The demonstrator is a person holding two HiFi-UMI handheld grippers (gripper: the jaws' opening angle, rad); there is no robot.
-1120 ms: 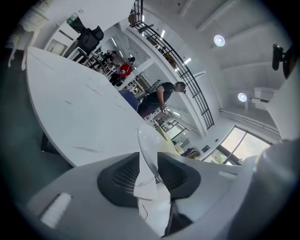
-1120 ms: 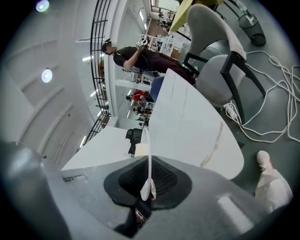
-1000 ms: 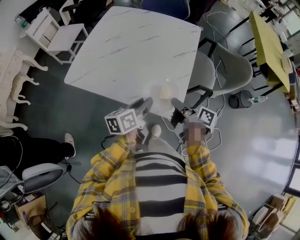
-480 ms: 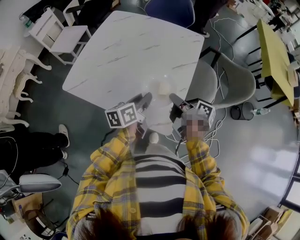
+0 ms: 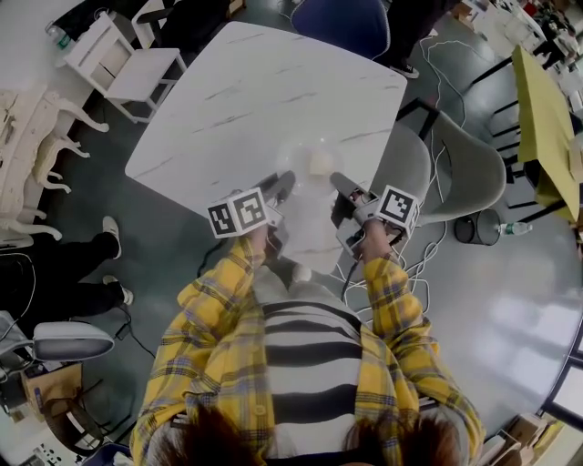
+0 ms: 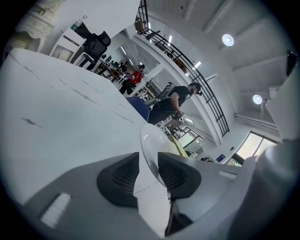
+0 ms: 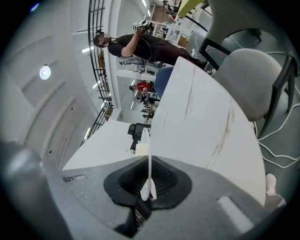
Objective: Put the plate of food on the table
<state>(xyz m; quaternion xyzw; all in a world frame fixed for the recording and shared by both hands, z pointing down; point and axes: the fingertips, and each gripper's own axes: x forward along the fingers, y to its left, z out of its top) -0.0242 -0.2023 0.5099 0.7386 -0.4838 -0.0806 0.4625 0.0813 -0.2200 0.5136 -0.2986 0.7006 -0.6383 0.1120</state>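
A clear plate (image 5: 305, 157) with a pale piece of food (image 5: 320, 165) on it hangs level over the near part of the white marble table (image 5: 237, 91). My left gripper (image 5: 284, 183) is shut on its left rim and my right gripper (image 5: 338, 182) on its right rim. In the left gripper view the plate's rim (image 6: 151, 146) runs edge-on between the dark pads (image 6: 123, 176). The right gripper view shows the thin plate (image 7: 149, 157) clamped between the pads (image 7: 164, 180), with the food (image 7: 142, 150) just beyond them.
A grey chair (image 5: 465, 168) stands right of the table, a blue chair (image 5: 342, 16) at its far side, a white chair (image 5: 127, 64) at far left. Cables (image 5: 428, 264) lie on the floor to my right. A yellow table (image 5: 547, 118) is far right. Someone's legs (image 5: 55, 273) are at left.
Both grippers have carried the plate forward, from the table's near edge to well over the tabletop. The grips on the rim are unchanged.
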